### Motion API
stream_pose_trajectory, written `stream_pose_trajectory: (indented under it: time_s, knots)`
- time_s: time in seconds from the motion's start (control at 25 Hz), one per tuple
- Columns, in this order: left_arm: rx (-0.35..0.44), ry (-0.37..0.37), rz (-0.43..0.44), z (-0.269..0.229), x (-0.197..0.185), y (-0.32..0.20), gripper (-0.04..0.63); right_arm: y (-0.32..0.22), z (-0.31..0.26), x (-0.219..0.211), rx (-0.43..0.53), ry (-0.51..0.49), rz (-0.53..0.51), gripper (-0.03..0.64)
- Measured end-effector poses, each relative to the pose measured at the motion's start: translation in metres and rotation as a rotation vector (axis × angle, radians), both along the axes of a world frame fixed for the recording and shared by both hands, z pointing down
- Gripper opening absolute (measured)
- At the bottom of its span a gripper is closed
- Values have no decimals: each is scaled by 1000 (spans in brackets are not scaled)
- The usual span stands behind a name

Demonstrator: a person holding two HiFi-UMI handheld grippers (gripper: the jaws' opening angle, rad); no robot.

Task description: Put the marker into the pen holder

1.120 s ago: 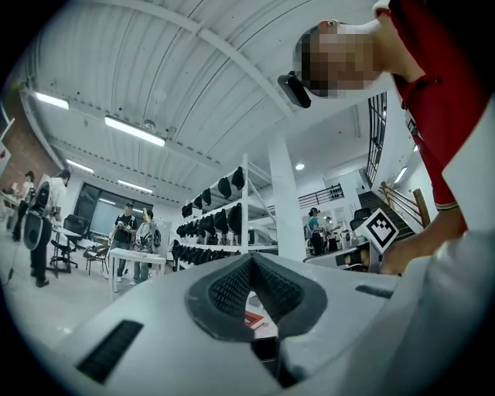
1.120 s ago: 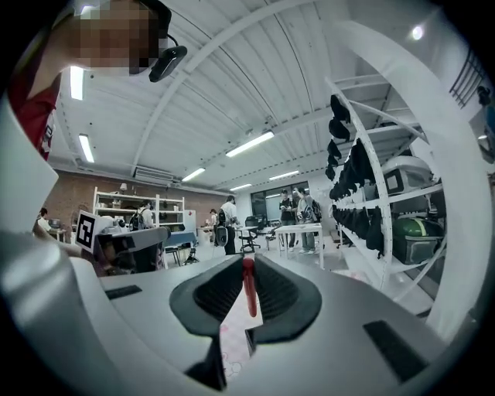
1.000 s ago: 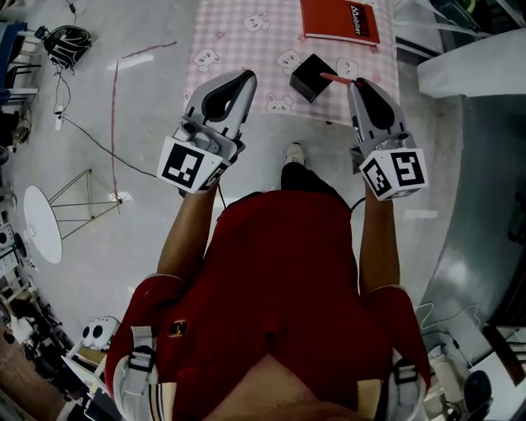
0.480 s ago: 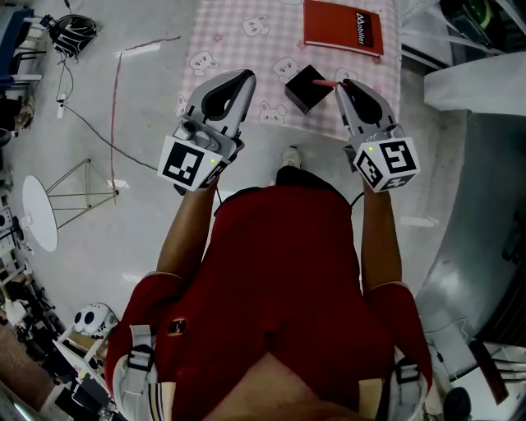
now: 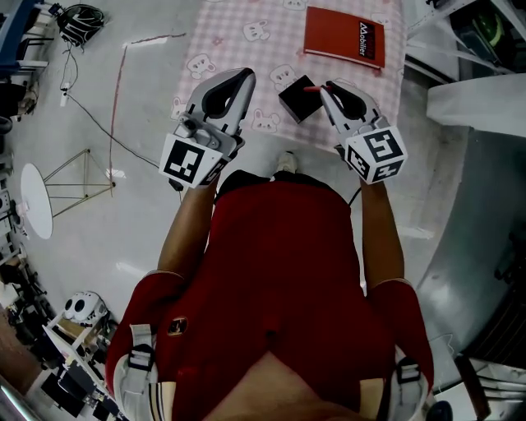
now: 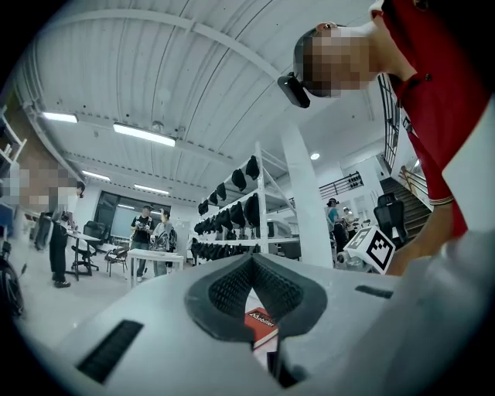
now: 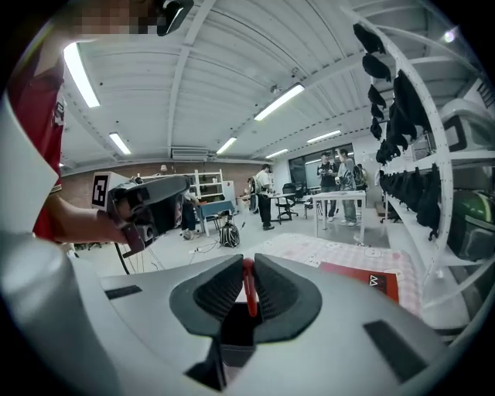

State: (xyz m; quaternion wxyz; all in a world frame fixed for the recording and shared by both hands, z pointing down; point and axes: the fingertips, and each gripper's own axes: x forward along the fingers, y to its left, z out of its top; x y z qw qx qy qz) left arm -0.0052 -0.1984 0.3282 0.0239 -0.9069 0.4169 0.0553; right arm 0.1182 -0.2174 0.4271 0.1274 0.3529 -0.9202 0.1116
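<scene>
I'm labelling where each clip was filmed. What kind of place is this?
Probably a large workshop or lab hall: tall white shelving racks loaded with dark gear, people standing at work tables, and cables lying on the concrete floor.

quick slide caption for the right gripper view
Right gripper holding a red marker over the black pen holder.

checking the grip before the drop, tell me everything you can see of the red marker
The marker is a thin red stick, plastic by its look, with a rounded end showing at the jaw tips. The right gripper is shut on it, with a pad pressing on each side. In the head view it reaches from the gripper to the black pen holder. Whether its end is inside cannot be told.
</scene>
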Motion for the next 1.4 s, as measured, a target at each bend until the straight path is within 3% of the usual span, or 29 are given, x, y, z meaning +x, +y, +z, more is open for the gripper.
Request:
stream_pose_trajectory:
  time_s: [0.52, 1.4]
  knots:
    - [-47, -8, 15, 17, 1, -14, 6, -14, 34, -21, -66, 123, -118, 43]
    - [-83, -18, 95, 28, -19, -24, 6, -28, 89, -43, -179, 267, -129, 43]
